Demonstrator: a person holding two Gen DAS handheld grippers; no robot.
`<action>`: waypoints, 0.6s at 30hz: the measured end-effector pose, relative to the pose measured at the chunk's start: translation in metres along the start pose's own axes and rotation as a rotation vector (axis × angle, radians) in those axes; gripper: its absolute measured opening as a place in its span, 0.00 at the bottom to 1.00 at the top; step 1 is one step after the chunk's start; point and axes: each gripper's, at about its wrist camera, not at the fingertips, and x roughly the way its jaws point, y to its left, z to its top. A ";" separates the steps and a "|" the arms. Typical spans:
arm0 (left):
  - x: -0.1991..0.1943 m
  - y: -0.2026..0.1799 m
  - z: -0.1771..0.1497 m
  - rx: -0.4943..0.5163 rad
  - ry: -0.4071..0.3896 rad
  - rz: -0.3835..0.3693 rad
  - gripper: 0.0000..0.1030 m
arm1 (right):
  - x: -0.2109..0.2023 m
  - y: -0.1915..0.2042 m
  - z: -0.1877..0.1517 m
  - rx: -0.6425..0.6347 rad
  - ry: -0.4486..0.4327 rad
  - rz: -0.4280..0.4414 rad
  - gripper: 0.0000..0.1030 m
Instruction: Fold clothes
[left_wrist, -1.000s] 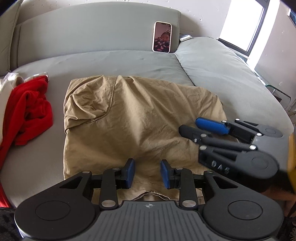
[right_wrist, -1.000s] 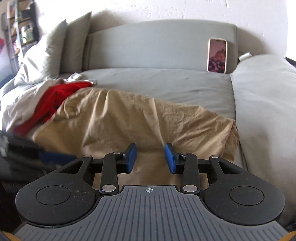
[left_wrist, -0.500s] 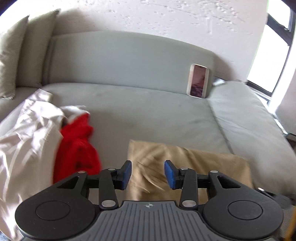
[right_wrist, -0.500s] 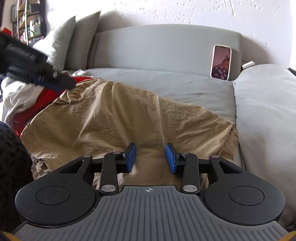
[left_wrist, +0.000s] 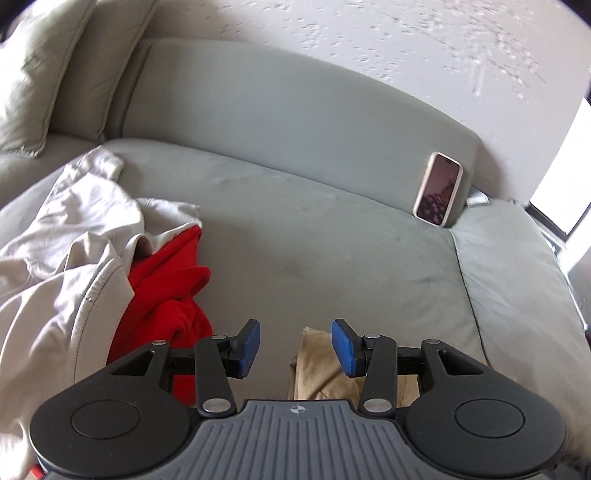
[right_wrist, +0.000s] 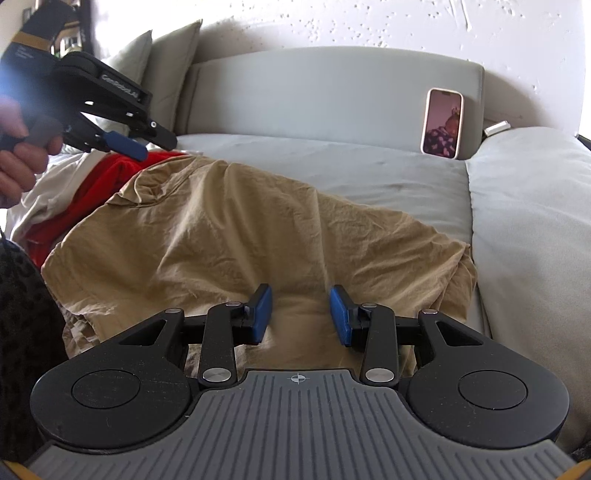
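Tan cloth, folded and wrinkled, lies spread across the grey sofa, with its far left corner rumpled into a small bump. Just left of it sits a red garment, partly tucked under a heap of white cloth. The right hand-held gripper hangs low over the near edge of the tan cloth, blue pads apart and nothing between them. The left hand-held gripper is raised above the cloth's left corner (a hand grips its handle in the right view); its jaws have just been opening and stand apart, empty, with only a corner of the tan cloth showing below them. A phone leans upright against the sofa's backrest, screen lit. Two grey pillows stand at the far left corner, below a rough white wall.
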 end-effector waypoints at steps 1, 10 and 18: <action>0.002 0.001 0.001 -0.008 0.006 -0.004 0.41 | 0.000 0.000 0.000 -0.001 -0.002 0.001 0.40; 0.025 -0.003 0.003 -0.043 0.098 -0.090 0.40 | -0.001 -0.003 0.002 -0.006 0.004 0.015 0.40; 0.028 -0.019 -0.015 0.038 0.072 -0.067 0.13 | -0.003 -0.006 0.003 -0.001 0.015 0.035 0.40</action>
